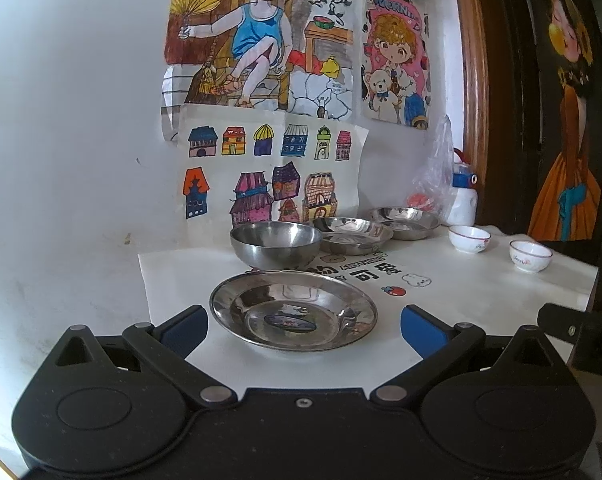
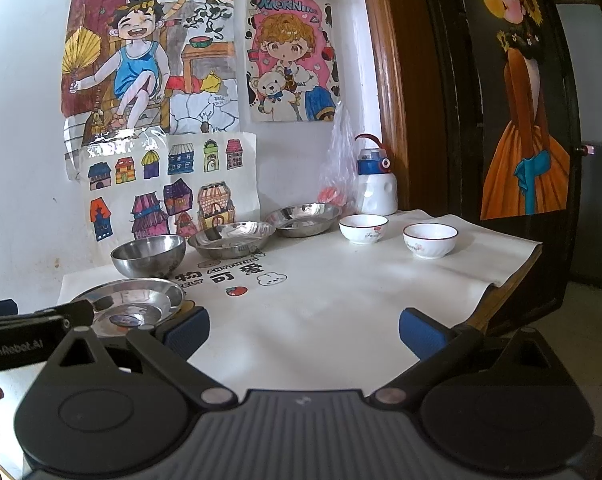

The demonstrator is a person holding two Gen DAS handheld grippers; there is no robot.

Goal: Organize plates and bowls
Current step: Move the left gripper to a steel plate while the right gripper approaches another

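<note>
Because the left tongs [image 1: 304, 322] gape wide around the near steel plate [image 1: 293, 310] on the tabletop [image 2: 341, 300], its slick rim may skid; the right tongs [image 2: 304, 326] hang wide, empty.

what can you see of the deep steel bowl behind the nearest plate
The deep steel bowl is round, plain and looks like brushed stainless steel, duller than the shiny plates. It stands upright and looks empty, on the white printed table cover, close to the wall with the drawings. The nearest steel plate lies just in front of it and another plate is beside it; whether they touch is unclear. No gripper holds it.
</note>
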